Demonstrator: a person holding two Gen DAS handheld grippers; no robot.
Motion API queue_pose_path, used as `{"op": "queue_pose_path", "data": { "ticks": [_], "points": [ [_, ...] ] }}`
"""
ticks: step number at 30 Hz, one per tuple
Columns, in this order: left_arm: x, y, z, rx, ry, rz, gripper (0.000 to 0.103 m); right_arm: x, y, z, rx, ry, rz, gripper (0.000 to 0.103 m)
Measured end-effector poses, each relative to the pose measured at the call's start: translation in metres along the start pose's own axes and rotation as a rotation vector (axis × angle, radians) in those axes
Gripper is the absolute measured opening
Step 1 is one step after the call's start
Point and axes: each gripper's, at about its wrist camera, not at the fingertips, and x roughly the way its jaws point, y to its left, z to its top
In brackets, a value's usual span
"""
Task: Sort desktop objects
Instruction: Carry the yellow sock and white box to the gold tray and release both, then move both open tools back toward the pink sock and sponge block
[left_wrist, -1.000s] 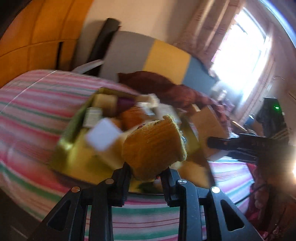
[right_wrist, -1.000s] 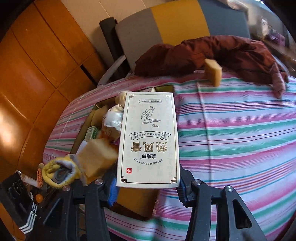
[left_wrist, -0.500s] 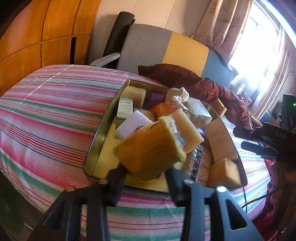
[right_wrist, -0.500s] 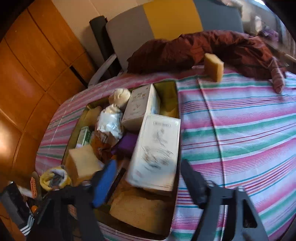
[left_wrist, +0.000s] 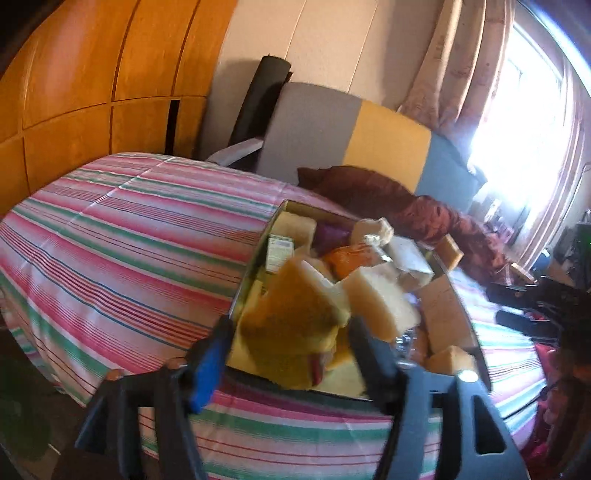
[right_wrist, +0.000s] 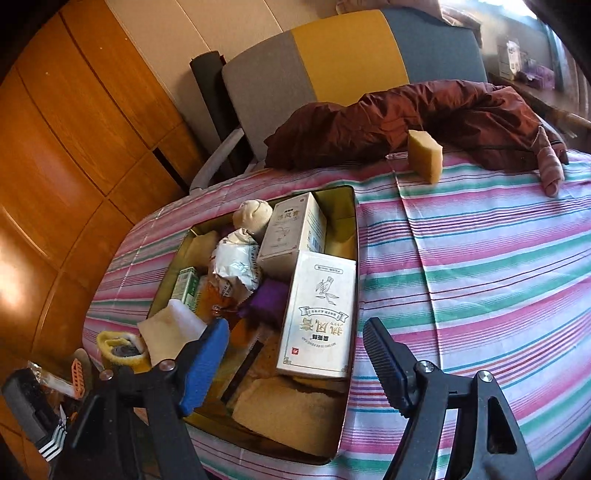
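over the striped desk (right_wrist: 480, 266), you are holding both grippers above a shallow metal tin (right_wrist: 352, 221) that is already crowded with sorted things. your left gripper (left_wrist: 291, 328) is hovering at the tin's near end, and its jaws are opening wide around a yellow-orange sponge (left_wrist: 295, 314); the sponge is sitting between them, blurred, and the pads are no longer pressing on it, so it seems to be dropping onto the pile. your right gripper (right_wrist: 295, 350) is standing with its jaws well apart and nothing gripped; a white printed box (right_wrist: 317, 314) is lying in the tin just beyond the fingertips, along the tin's right wall, with a second similar box (right_wrist: 291, 229) behind it. a crumpled white packet (right_wrist: 232, 266), a purple item (right_wrist: 267, 299) and a flat tan sponge (right_wrist: 288, 413) are also filling the tin.

to finish this step well, keep the left jaws fully apart and lift straight up, so the pads are not dragging the sponge back out. the pile is high, so watch that the sponge is settling inside the rim rather than rolling off. one more tan sponge (right_wrist: 424, 155) is resting well apart on the desk's far side, touching a dark red jacket (right_wrist: 406, 118); that looks like a likely next pick.
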Motion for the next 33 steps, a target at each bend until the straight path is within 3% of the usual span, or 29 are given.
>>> {"op": "queue_pose_path", "data": {
  "ticks": [2,4,9,13,15,20,23,26,29,33],
  "points": [
    [0.018,-0.003,0.006,0.034,0.080,0.001,0.079,0.000,0.001,0.000,-0.005,0.000,0.006,0.077],
    [0.023,-0.005,0.013,0.039,0.089,0.011,0.078,0.000,0.002,0.000,-0.005,-0.002,0.012,0.077],
    [-0.006,0.000,0.029,0.006,-0.054,-0.025,0.078,-0.009,0.001,-0.001,-0.015,-0.020,0.021,0.077],
    [-0.025,0.011,0.029,-0.052,-0.119,-0.123,0.075,-0.014,-0.004,0.001,-0.006,-0.040,0.019,0.076],
    [-0.021,0.011,0.025,-0.054,-0.082,-0.149,0.062,-0.015,-0.006,0.002,0.002,-0.044,0.020,0.077],
    [0.008,-0.007,0.011,-0.012,0.060,-0.164,0.061,-0.015,-0.010,0.001,0.005,-0.045,0.021,0.076],
    [0.034,-0.030,0.003,0.075,0.145,-0.186,0.061,-0.016,-0.015,0.000,0.007,-0.042,0.013,0.076],
    [0.046,-0.044,-0.001,0.102,0.186,-0.196,0.058,-0.021,-0.025,0.001,0.021,-0.048,0.012,0.076],
    [0.035,-0.058,0.004,0.129,0.139,-0.192,0.060,-0.029,-0.041,0.004,0.038,-0.069,0.000,0.076],
    [0.010,-0.080,0.015,0.226,0.012,-0.096,0.065,-0.038,-0.074,0.012,0.085,-0.097,-0.043,0.076]
  ]
}}
